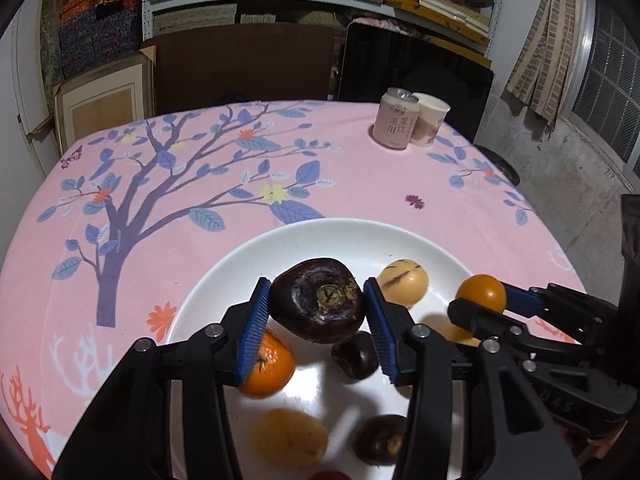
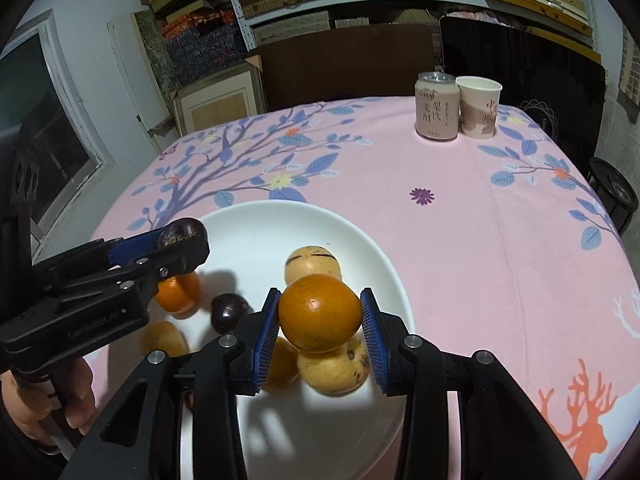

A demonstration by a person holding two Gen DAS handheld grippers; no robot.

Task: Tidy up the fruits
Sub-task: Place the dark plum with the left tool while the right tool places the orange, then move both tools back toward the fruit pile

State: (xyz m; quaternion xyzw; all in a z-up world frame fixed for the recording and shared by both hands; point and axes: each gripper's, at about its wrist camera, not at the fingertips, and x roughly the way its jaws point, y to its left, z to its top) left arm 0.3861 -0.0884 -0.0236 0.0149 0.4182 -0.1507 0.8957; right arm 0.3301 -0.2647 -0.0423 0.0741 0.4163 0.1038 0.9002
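Note:
My left gripper (image 1: 316, 312) is shut on a dark purple fruit (image 1: 318, 300) with a dried stem end, held above the white plate (image 1: 240, 264). My right gripper (image 2: 320, 320) is shut on an orange fruit (image 2: 319, 312) over the same plate (image 2: 260, 224). Each gripper shows in the other view: the right one (image 1: 486, 300) at the plate's right edge, the left one (image 2: 176, 240) at its left. On the plate lie a pale yellow striped fruit (image 1: 402, 282), an orange (image 1: 266, 368), a small dark fruit (image 1: 354, 356), another dark fruit (image 1: 378, 438) and yellowish fruits (image 2: 334, 372).
The plate sits on a pink tablecloth (image 1: 360, 184) printed with a tree and deer. A drink can (image 1: 396, 118) and a paper cup (image 1: 430, 118) stand at the far right of the table. Shelves with boxes and a dark panel rise behind. A hand (image 2: 24, 412) holds the left gripper.

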